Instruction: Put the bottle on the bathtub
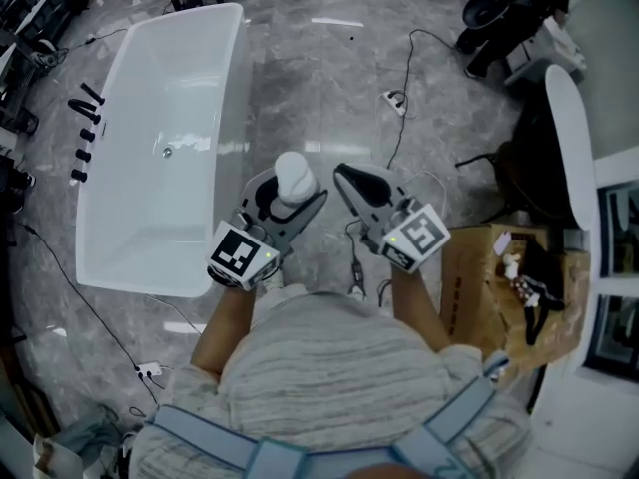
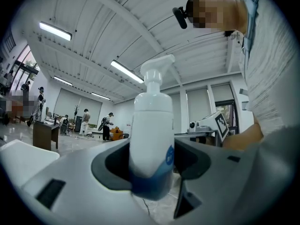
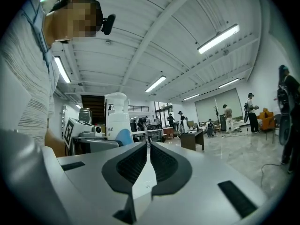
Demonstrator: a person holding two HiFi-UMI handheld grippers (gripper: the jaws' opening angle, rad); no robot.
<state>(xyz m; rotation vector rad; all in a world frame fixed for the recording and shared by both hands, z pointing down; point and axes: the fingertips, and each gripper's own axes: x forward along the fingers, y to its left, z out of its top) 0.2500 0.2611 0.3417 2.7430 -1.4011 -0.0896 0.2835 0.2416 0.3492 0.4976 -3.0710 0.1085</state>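
Observation:
A white spray bottle [image 1: 295, 176] with a blue band near its base stands upright between the jaws of my left gripper [image 1: 290, 196], which is shut on it. In the left gripper view the bottle [image 2: 151, 135] fills the middle, pinched low on its body by that gripper [image 2: 151, 170]. The white bathtub [image 1: 225, 118] lies on the floor to the left of and beyond the grippers, apart from the bottle. My right gripper [image 1: 351, 184] is held beside the left one, shut with nothing in it; its own view shows the gripper [image 3: 149, 146] with jaws pressed together and the bottle [image 3: 117, 118] at left.
Black tap fittings [image 1: 85, 128] line the tub's left rim. An open cardboard box [image 1: 479, 267] sits at the right, dark equipment [image 1: 509, 8] at the top right. Cables [image 1: 404, 98] and a white plug [image 1: 148, 370] lie on the grey marble floor. People stand far off in the hall.

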